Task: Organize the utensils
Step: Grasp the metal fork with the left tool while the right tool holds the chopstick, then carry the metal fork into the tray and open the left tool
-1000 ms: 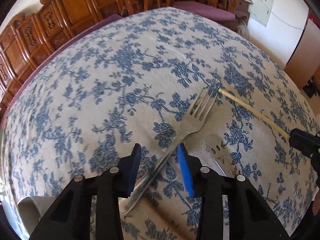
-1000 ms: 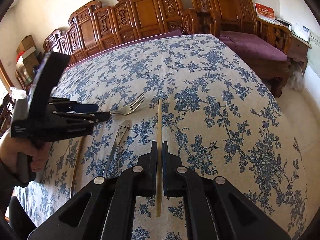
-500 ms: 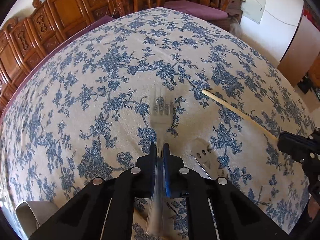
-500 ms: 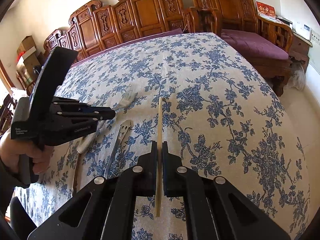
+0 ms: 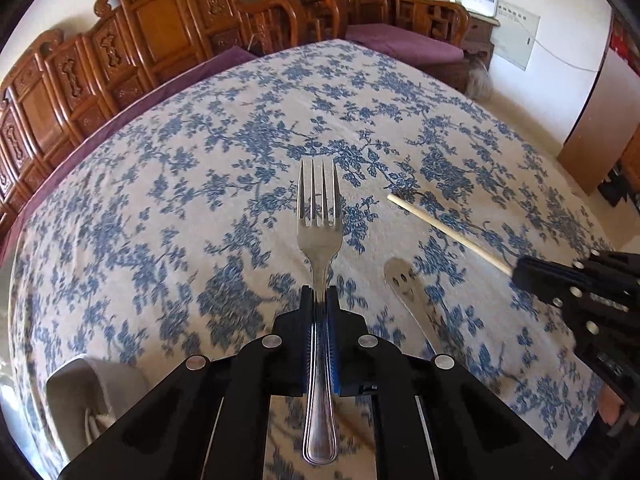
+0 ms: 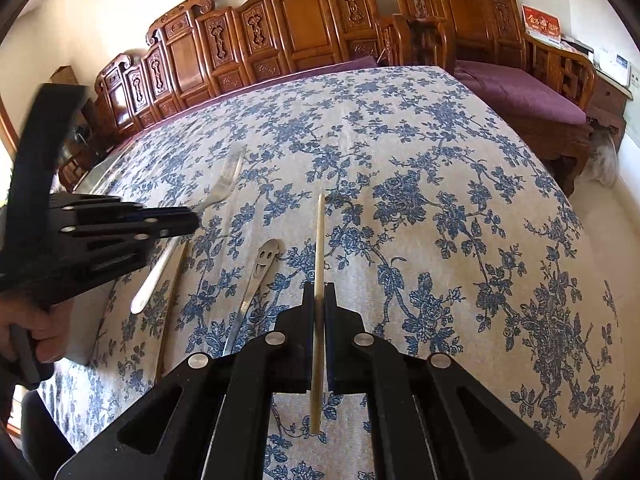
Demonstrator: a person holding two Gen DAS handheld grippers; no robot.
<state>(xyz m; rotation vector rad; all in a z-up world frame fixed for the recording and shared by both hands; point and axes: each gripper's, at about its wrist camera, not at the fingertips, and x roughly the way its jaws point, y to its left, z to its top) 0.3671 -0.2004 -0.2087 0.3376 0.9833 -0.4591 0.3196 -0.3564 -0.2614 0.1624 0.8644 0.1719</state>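
Left gripper (image 5: pixel 319 294) | we see it clamped on steel fork (image 5: pixel 319 216) || right gripper (image 6: pixel 319 292) | clamped on slim, pale wooden chopstick (image 6: pixel 319 236)

FREE: far and right tablecloth (image 6: pixel 460 200) bare, open passage | OBSTACLES: smiley-handled utensil (image 6: pixel 256 280) and 1 loose chopstick (image 6: pixel 170 304) lying near-left | BOUNDS: carved wooden chairs (image 6: pixel 300 28) along far edge, close against table.

One fork (image 5: pixel 319 236) – two chopsticks (image 6: pixel 319 248) – one spoon (image 6: pixel 256 276).
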